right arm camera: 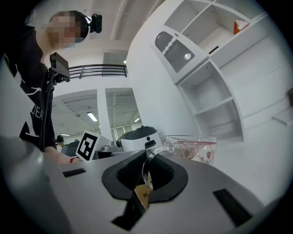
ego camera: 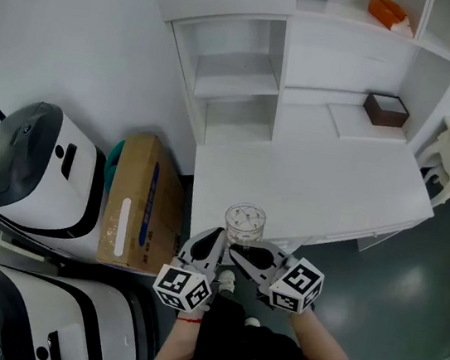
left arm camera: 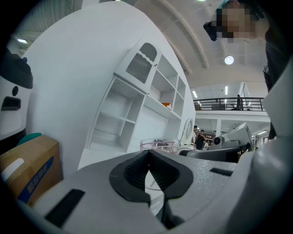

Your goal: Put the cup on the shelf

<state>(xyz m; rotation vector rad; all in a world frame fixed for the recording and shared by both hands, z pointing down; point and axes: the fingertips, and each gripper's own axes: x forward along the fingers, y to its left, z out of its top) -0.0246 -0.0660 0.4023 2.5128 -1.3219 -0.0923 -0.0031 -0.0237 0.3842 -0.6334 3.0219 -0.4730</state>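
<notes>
Clasping the cup (ego camera: 246,220) by its handle, the right tool (right arm camera: 146,160) sits behind it.

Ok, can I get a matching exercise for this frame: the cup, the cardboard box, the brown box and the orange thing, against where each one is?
Things:
1. cup
2. cardboard box
3. brown box
4. orange thing

Places:
A. on the upper shelf
B. handle between the jaws of the right gripper
C. between the desk and a white machine
D. at the back of the desk

Pairs: 1-B, 2-C, 3-D, 4-A
</notes>
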